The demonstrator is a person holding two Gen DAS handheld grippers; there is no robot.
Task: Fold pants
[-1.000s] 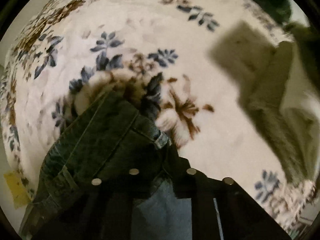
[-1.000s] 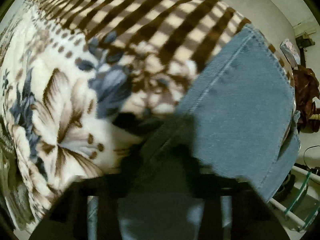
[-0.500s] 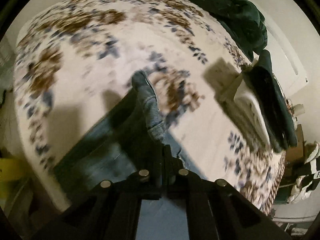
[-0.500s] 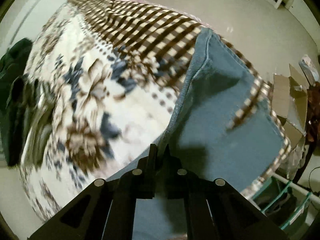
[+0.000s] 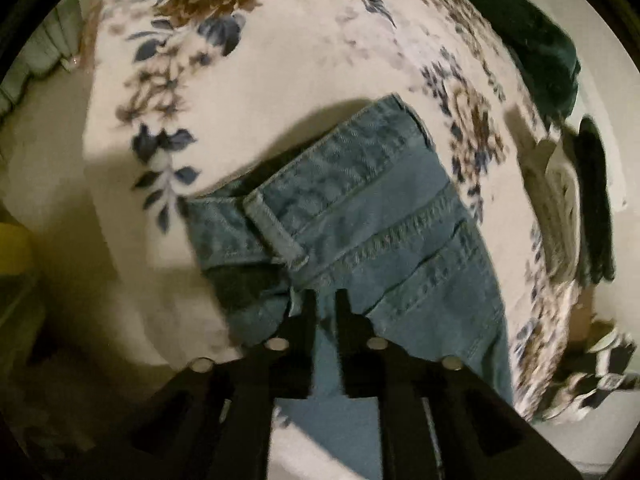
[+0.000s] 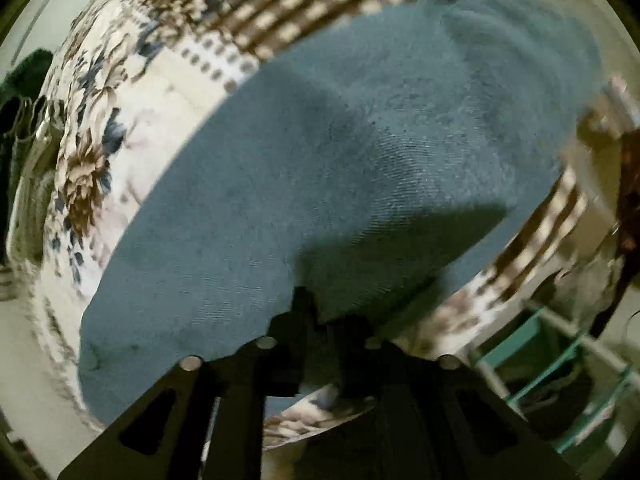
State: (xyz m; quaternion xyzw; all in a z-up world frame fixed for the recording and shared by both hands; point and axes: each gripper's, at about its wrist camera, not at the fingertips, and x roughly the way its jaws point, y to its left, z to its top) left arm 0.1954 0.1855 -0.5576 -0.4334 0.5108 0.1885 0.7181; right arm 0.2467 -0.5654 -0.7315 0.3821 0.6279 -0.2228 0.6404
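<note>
One pair of blue denim jeans (image 5: 384,240), spread on a fleece blanket (image 5: 320,52) printed with brown and navy flowers. Waistband end toward the left gripper (image 5: 325,300): a belt loop (image 5: 274,228) lying slantwise across the band, a double row of pale stitching running beneath it, a darker inner fold showing at the lower left edge. Left jaws a narrow slot apart and opening, denim visible in the gap; whether the pads still press on it, cannot tell. Seen from the right wrist, a broad, smooth, seamless stretch of the same jeans (image 6: 340,168), lying diagonally over the blanket's brown-and-cream checked border (image 6: 280,4), a dark shadow falling across the cloth just ahead of the fingers. Right gripper (image 6: 324,312) with fingers slightly apart and opening, fabric edge right at the tips and between them; contact with the pads unclear through blur. Further off in the left wrist view: a dark green garment (image 5: 536,52) heaped at the blanket's far corner, and a stack of folded clothes (image 5: 576,208), pale pieces beside dark ones, near the right edge. Beyond the bed in the right wrist view, a teal-framed rack (image 6: 560,356), contents too blurred to name.
</note>
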